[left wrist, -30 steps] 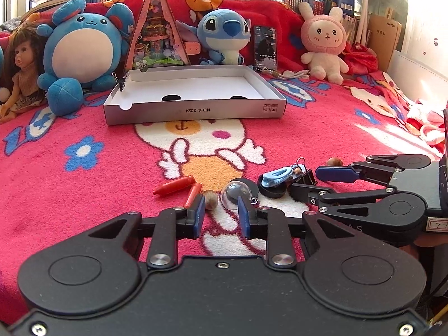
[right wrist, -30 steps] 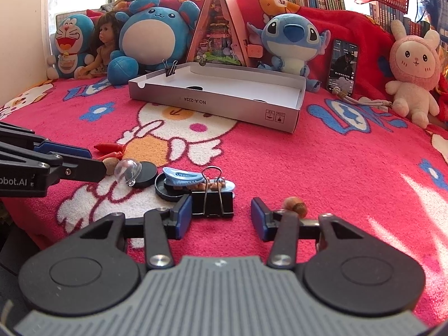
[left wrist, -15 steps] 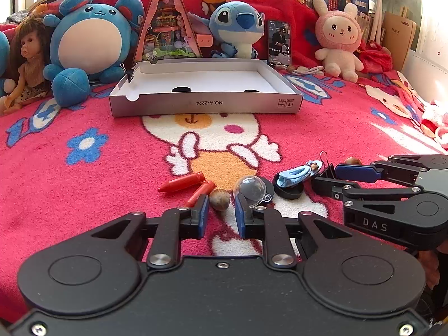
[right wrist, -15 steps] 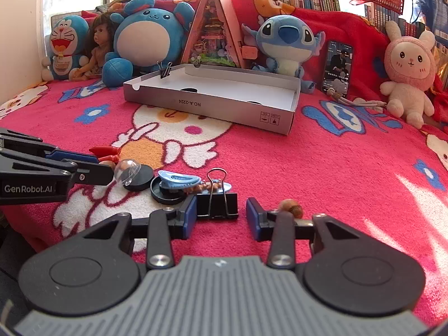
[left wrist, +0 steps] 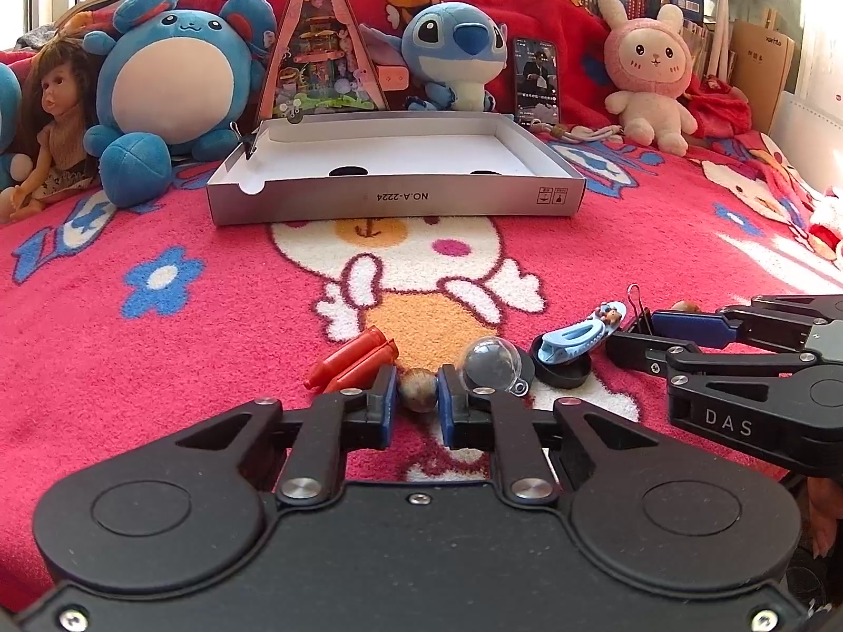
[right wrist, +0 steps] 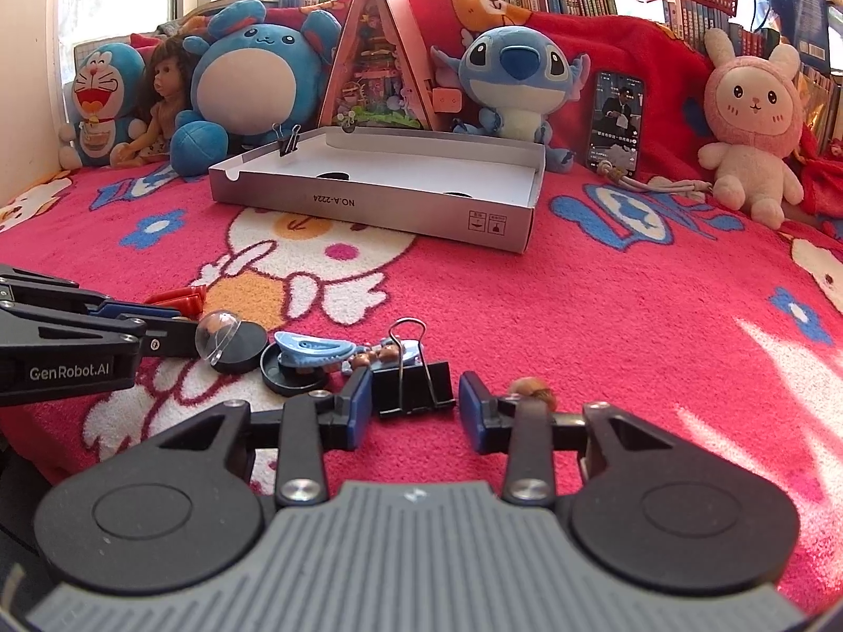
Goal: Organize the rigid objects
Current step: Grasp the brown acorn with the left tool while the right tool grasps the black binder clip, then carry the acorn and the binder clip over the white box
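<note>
Small rigid objects lie in a cluster on the near part of a pink cartoon blanket (left wrist: 158,347) spread over a bed. Nearest, the left gripper (left wrist: 416,395) has drawn its fingers together over the past second and now clamps a brown nut-like ball (left wrist: 418,392) between the blue pads; a second ago the ball sat loose ahead of wider fingers. Just left of it lie two red crayon-like sticks (left wrist: 350,361); just right, a clear dome (left wrist: 490,366) and a black round cap (left wrist: 561,368) carrying a blue clip (left wrist: 571,337). To the right, the right gripper (right wrist: 413,403) is closing its fingers around a black binder clip (right wrist: 416,387); the left pad looks to touch it, the right pad stands just clear, so no grip yet. A second brown ball (right wrist: 532,387) sits just beyond its right finger. Farther off, the white cardboard tray (left wrist: 395,195), apparently the destination, holds almost nothing, with one binder clip (right wrist: 287,142) pinched on its far left rim. Plush toys (left wrist: 179,79) line the back. By the look of it, sorting has barely begun: one piece secured, a second nearly so, both needing a lift toward the tray.
</note>
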Tool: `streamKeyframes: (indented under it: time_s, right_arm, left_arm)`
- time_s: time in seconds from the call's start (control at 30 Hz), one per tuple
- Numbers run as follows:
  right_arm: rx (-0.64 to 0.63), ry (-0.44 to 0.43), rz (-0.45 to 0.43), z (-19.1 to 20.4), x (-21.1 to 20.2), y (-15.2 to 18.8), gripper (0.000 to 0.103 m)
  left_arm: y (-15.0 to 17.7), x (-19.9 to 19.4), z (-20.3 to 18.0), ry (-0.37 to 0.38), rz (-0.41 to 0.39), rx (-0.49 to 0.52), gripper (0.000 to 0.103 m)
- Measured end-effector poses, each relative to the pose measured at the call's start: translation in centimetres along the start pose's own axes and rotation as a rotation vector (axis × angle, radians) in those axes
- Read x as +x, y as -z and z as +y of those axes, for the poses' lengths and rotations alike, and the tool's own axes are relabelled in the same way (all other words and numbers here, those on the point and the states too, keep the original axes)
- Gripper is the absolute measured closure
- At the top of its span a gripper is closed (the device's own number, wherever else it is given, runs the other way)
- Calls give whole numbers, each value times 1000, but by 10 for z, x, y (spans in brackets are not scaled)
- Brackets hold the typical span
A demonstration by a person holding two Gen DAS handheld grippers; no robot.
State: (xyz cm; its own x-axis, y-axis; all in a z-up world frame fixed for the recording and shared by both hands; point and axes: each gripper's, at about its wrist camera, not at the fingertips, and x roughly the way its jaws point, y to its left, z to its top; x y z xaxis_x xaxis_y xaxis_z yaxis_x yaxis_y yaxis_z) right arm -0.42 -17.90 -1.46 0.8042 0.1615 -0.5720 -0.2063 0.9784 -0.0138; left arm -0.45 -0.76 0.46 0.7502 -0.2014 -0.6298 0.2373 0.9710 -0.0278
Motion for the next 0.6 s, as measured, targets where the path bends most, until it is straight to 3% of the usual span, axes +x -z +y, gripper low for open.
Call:
streamKeyframes:
  time_s: [0.6]
  right_arm:
    - [72, 35, -30, -12, 0, -24, 67]
  left_arm:
    - [-32, 2, 14, -9, -52, -26, 87]
